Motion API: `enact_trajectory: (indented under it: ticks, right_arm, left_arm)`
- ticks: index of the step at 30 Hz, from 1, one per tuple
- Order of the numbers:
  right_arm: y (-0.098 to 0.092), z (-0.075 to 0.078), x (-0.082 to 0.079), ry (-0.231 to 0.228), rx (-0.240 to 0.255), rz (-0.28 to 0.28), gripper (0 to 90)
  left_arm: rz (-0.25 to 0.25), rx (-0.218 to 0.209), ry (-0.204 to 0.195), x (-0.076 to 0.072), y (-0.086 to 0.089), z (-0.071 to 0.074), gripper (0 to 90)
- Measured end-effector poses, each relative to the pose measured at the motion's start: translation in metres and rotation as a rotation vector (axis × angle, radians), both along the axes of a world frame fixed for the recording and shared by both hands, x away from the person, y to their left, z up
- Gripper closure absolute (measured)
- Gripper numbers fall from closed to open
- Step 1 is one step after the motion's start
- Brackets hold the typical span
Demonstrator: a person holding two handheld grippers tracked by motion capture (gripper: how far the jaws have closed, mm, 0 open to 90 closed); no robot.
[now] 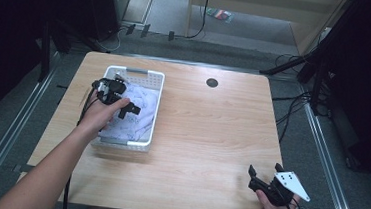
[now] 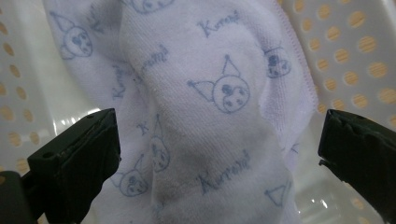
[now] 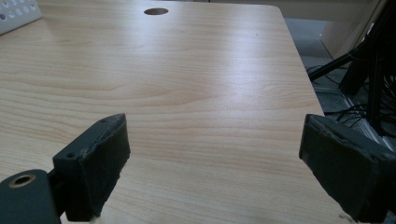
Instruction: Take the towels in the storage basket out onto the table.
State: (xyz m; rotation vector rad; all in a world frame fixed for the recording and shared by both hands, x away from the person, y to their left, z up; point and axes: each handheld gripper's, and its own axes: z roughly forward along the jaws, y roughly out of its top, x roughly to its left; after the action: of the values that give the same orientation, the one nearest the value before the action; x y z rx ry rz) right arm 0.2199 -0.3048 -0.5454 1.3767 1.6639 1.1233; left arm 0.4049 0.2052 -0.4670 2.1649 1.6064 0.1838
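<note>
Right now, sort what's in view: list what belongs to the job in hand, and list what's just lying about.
In the job, as it looks:
- left gripper, open over the towel
- towel, printed, in the basket
- basket, white

Lying about:
- right gripper, open, idle over the table's near edge
- table
- cable hole
- floor cables

- High view looks forward and down over the whole table (image 1: pixel 211 136)
- Left gripper view sits close above the cloth (image 2: pixel 205 116) in the basket (image 1: pixel 157 89)
- Right gripper view looks low across the tabletop, sharing its round hole (image 3: pixel 156 11)
</note>
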Motion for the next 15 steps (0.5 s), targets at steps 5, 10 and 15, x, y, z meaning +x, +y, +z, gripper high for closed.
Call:
enact_trajectory:
  ticks: [5,10,15]
  right_arm:
    - [0.001,0.0,0.0,0.001,-0.011,-0.003,9.0]
    - [0.001,0.0,0.0,0.003,-0.011,-0.003,9.0]
    - [0.001,0.0,0.0,0.004,-0.012,-0.002,9.1]
  left_arm:
    - [-0.007,0.022,0.056,0.006,-0.005,-0.012,0.0]
    - [-0.009,0.025,0.06,0.007,-0.012,-0.015,0.0]
    - [-0.024,0.105,0.097,0.008,-0.022,-0.025,0.0]
